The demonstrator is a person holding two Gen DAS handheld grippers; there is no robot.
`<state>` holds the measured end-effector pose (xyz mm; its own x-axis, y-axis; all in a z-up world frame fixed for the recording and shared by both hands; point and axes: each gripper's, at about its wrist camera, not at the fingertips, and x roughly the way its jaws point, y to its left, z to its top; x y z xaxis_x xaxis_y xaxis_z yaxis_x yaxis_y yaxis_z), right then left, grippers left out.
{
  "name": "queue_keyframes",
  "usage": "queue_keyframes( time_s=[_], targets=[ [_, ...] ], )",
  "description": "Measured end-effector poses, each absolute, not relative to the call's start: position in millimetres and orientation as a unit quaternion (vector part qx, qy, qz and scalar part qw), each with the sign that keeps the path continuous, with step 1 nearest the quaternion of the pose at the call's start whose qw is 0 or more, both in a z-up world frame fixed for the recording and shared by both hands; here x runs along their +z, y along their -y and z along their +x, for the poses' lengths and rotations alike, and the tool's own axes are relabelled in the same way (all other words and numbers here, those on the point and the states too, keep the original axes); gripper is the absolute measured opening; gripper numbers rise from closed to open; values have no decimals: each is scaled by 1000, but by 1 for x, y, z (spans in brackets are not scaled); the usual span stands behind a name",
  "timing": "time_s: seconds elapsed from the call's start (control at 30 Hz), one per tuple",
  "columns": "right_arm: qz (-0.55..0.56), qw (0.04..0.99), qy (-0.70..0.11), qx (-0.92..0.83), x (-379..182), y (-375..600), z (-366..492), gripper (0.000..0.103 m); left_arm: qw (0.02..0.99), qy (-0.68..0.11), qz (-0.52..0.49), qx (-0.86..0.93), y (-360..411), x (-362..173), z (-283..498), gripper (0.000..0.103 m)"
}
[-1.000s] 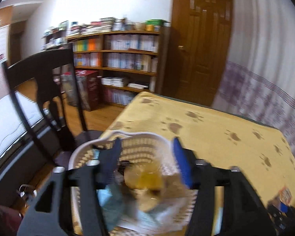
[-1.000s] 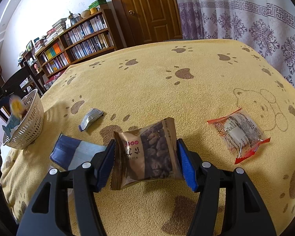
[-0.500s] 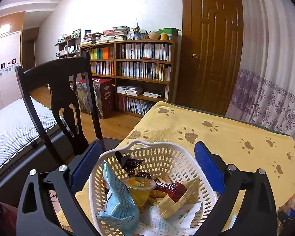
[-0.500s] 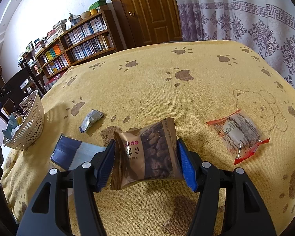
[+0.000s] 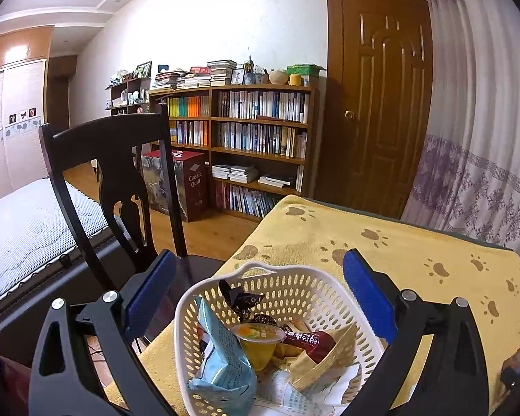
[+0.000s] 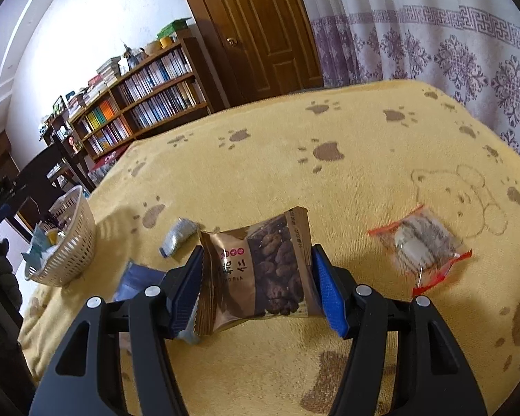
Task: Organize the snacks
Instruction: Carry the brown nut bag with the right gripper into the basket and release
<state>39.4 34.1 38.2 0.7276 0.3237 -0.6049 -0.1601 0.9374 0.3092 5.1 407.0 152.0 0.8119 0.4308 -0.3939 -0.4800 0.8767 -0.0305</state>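
Brown nut packet (image 6: 260,270) sits clamped between the blue pads of the right tongs (image 6: 258,286), held upright just above the worktop (image 6: 329,187) w/ its printed face toward the camera; clear window on its right half shows dark nuts. Worktop is covered by a yellow cloth w/ brown paw prints.

Around it on the cloth: a blue-and-white pouch (image 6: 135,277) lies flat just left of the left pad, partly hidden behind it. A small silver sachet (image 6: 178,234) lies a bit further out, between packet and basket. To the right, well apart, a clear wrapper w/ red edges (image 6: 421,246) lies flat near a bear outline in the cloth.

White perforated basket (image 6: 66,242) stands at the worktop's left edge in the right wrist view. From the left wrist view the same basket (image 5: 294,284) is right under the left tongs (image 5: 256,291), whose pads are spread wide apart w/ nothing between them — they straddle the basket's rim from above, not touching it as far as I can tell. Inside: a light blue bag (image 5: 222,357) leaning on the near-left wall, a jelly cup (image 5: 258,341) w/ yellow filling in the middle, a dark red wrapped bar (image 5: 305,339) beside it, a black twisted wrapper (image 5: 239,298) toward the back, a tan packet (image 5: 326,360) on the right & a white printed one (image 5: 294,395) at the bottom.

Beyond the worktop: a dark wooden chair (image 5: 114,173) close to the basket side, a bookshelf (image 5: 256,131) along the wall, a brown door (image 5: 378,97) & a patterned curtain (image 5: 485,138).
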Motion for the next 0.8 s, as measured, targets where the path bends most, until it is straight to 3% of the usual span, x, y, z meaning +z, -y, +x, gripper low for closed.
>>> queue_keyframes(
  time_s=[0.37,0.8],
  targets=[
    [101,923,-314,197,85,-87,40,61,949,-184,-75,243,-415,157,-1,98],
    [52,900,-309,304,126,-218,57,61,944,-168,-90,269,-434,161,-10,98]
  ],
)
